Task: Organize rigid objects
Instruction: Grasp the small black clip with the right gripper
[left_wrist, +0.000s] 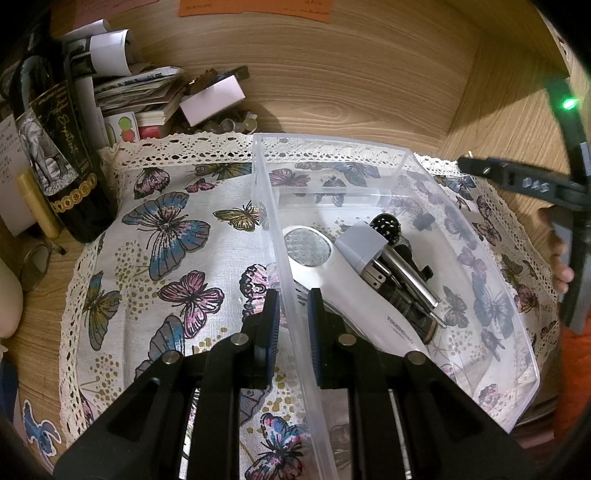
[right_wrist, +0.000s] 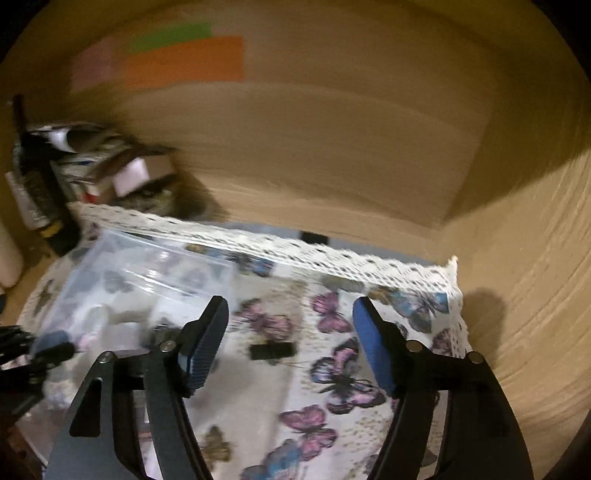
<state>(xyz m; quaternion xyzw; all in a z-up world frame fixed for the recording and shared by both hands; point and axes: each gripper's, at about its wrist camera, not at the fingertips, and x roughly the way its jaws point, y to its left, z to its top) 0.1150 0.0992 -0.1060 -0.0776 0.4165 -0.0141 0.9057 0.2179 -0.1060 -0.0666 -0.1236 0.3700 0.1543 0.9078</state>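
A clear plastic box (left_wrist: 517, 354) sits on a butterfly-print cloth (left_wrist: 166, 258). It holds a white handheld device (left_wrist: 354, 291), a grey plug adapter (left_wrist: 364, 245), a black ball-shaped item (left_wrist: 386, 224) and dark metal tools (left_wrist: 410, 284). My left gripper (left_wrist: 292, 306) is shut on the box's left wall, one finger outside and one inside. My right gripper (right_wrist: 290, 332) is open and empty above the cloth, to the right of the box (right_wrist: 122, 280); it also shows in the left wrist view (left_wrist: 517, 177). A small black clip (right_wrist: 272, 350) lies on the cloth between its fingers.
A dark wine bottle (left_wrist: 59, 147), stacked papers and small boxes (left_wrist: 147, 96) and a pair of glasses (left_wrist: 35, 262) crowd the back left corner. Wooden walls (left_wrist: 369, 66) close in behind and on the right. The right wrist view is blurred.
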